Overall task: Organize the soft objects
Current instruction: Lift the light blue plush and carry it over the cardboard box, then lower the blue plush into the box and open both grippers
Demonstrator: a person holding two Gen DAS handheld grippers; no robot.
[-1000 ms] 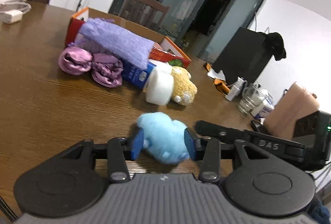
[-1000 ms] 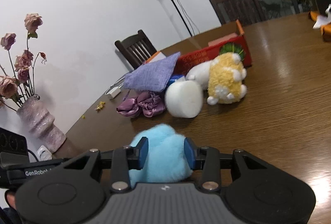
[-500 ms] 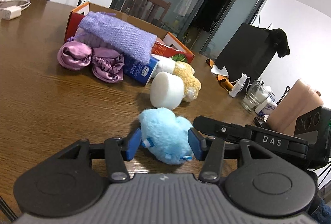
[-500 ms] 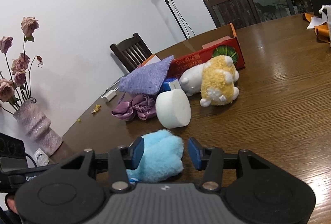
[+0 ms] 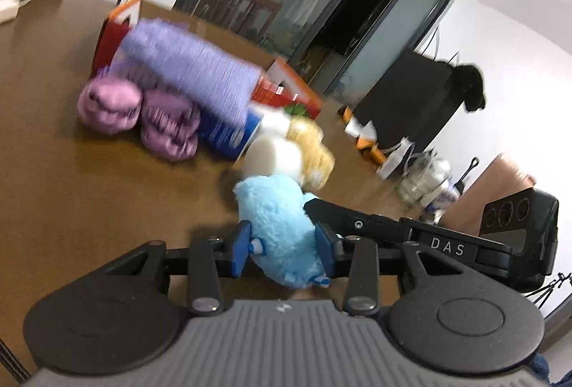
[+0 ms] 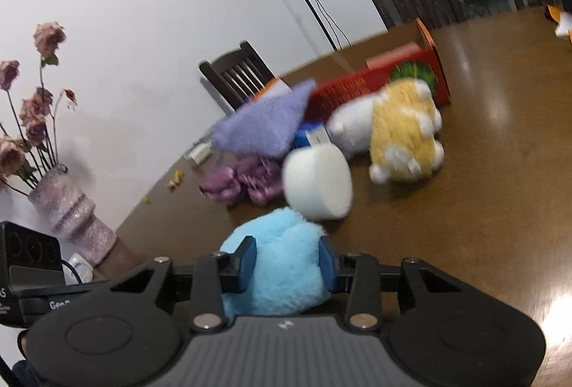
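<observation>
We have the blue plush toy (image 5: 279, 226) caught from two sides at once. Our left gripper (image 5: 282, 244) has just been closing, and its blue pads now press into the fur on either flank; our right gripper (image 6: 287, 262) has likewise just been closing and squeezes the same toy, its pads sunk into the pile. So both pairs of jaws are clamped on the toy. It sits low over the wooden table (image 5: 89, 190), right at our fingertips. Whether it touches the wood we cannot tell.

What matters for the next move is that the rest of the soft things lie straight ahead of both grippers: the white foam cylinder (image 6: 318, 187) just beyond the toy, the yellow and white plush (image 6: 404, 133) beside it, then the purple satin scrunchies (image 5: 139, 112), the lilac cloth (image 5: 193, 72) and the red carton (image 6: 386, 79) behind. Neither hand is clearly nearer; we judge that one must let go before the toy can travel forward.
</observation>
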